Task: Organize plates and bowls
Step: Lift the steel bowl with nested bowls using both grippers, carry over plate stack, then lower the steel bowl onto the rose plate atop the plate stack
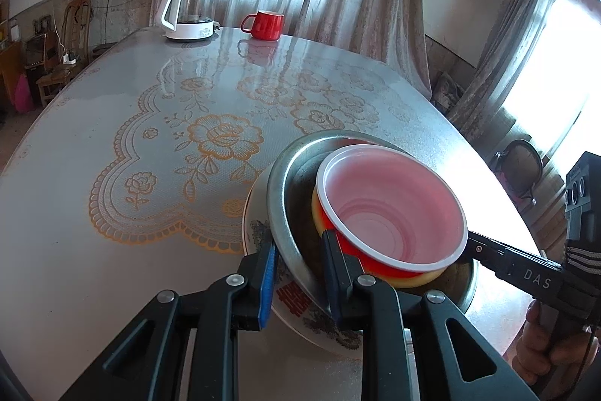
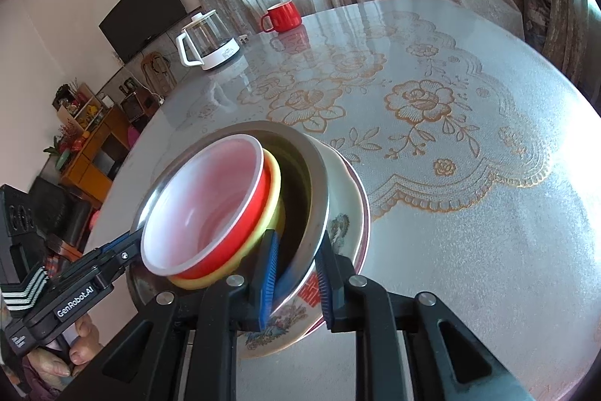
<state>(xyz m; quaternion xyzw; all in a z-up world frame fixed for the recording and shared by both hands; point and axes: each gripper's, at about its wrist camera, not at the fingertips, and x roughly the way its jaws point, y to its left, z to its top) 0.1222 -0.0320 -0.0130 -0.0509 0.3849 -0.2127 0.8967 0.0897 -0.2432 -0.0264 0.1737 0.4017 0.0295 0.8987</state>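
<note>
Left wrist view: the left claw (image 1: 300, 273) is clenched on the rim of the steel bowl (image 1: 285, 213), which sits on a flowered plate (image 1: 255, 232) near the surface's (image 1: 112, 269) near edge. A red bowl (image 1: 390, 205) is nested inside.

Right wrist view: the right claw (image 2: 296, 284) is clenched on the same rim. A red mug (image 2: 282, 17) is seen at the far edge.

Left tool (image 1: 300, 264) gripping steel bowl (image 1: 285, 183)

Red bowl (image 1: 390, 209) nested in steel bowl (image 1: 289, 198) — atop patterned plate (image 1: 259, 232).
</note>
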